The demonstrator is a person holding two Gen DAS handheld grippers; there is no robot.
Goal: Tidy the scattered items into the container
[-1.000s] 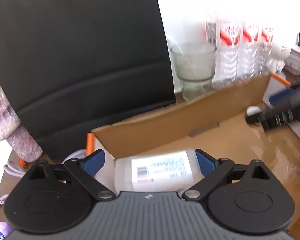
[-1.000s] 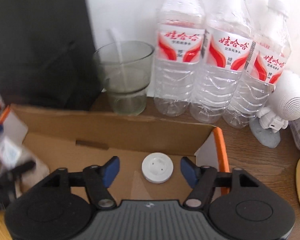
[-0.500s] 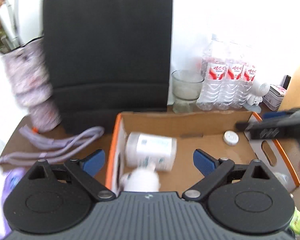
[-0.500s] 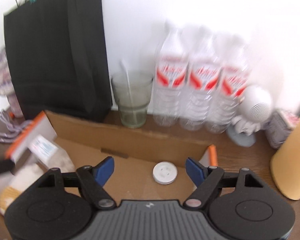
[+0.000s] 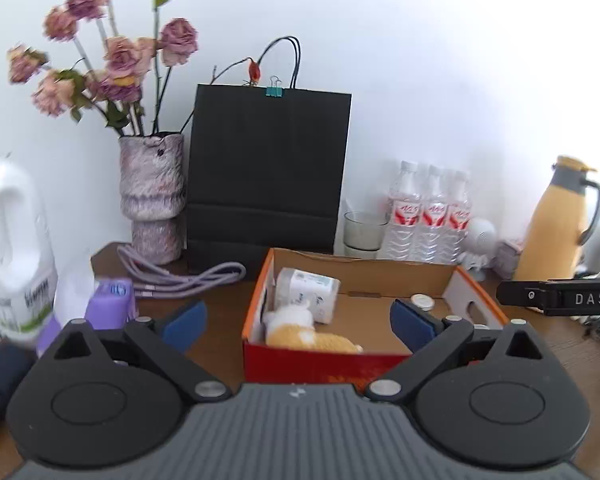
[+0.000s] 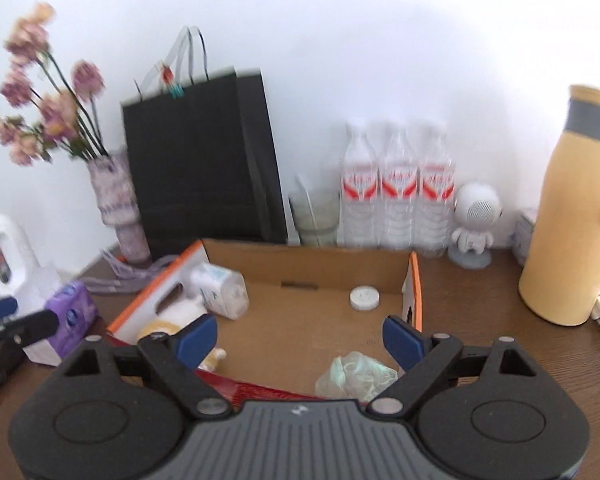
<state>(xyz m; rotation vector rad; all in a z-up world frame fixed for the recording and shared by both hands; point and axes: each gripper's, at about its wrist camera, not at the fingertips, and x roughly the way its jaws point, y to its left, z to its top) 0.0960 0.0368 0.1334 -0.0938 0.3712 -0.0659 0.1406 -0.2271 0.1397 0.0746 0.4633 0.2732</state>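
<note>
Your right gripper (image 6: 300,340) hangs over the near end of the cardboard box (image 6: 308,258), its jaws opening with nothing between them. Just under it lies a crumpled pale-green bag (image 6: 354,374) that only the right wrist view shows. Your left gripper (image 5: 298,318) stands in front of the box's red near wall (image 5: 320,366), jaws wide apart and empty. From there you see the plush toy (image 5: 300,326) and the white tub (image 5: 306,294) lying against the box's left wall, and the white round cap (image 5: 422,301) at the far right corner.

A second ago the tub sat between your left jaws and the cap lay just ahead of your right ones; now both grippers have drawn back and up, and the whole box is in view.

On the bench (image 6: 480,300) left of the box lie a purple tissue pack (image 6: 70,314) and a coiled lilac cable (image 5: 180,276). Behind the box, close to its far wall, stand a black paper bag (image 5: 266,176), a glass (image 6: 314,218) and three water bottles (image 6: 398,196). To the right there is open wood between the box and the yellow flask (image 6: 568,220).
</note>
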